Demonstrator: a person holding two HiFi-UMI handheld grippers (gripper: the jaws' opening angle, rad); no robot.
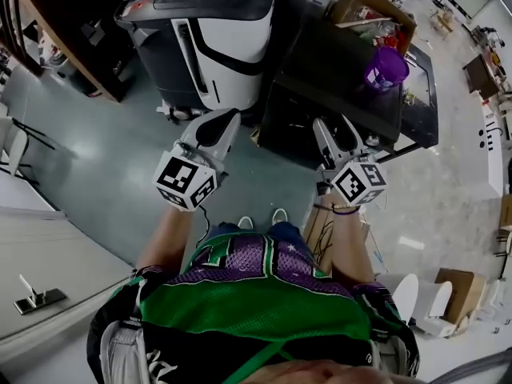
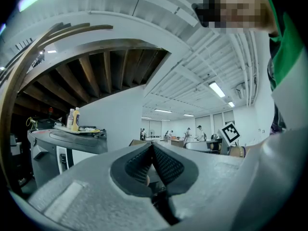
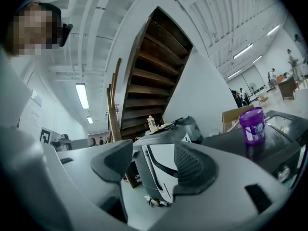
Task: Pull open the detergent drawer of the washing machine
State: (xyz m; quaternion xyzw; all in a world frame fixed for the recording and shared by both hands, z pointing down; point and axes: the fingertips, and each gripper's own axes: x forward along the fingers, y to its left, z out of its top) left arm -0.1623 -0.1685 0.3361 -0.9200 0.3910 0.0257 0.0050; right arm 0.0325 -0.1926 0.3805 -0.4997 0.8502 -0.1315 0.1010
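No detergent drawer to be made out in any view. Closest to the tools is a dark appliance (image 1: 320,62) with a glossy top. Seen only from above in the head view, front face lost in shadow; cut off at the right edge in the right gripper view. Cannot tell whether this or the white-and-grey machine (image 1: 220,34) just to its left is the washing machine.

On the dark top, a purple tub (image 1: 386,69), upright, toward the far side. Behind it, a cardboard box (image 1: 364,6), contents too small to read. On the white-and-grey machine, in the left gripper view, two small bottles (image 2: 73,119), labels illegible.

As for the right tool (image 1: 336,130): held level near the front edge of the dark appliance, jaws spread wide, gripping nothing. Between them in its own view, only the white-and-grey machine, well apart.

As for the left tool (image 1: 222,120): level, pointing toward the white-and-grey machine, jaws pressed together, nothing seen between the ribbed pads (image 2: 168,165).

Below both, the grey floor (image 1: 120,158) and the person's green-and-purple shirt (image 1: 248,286).
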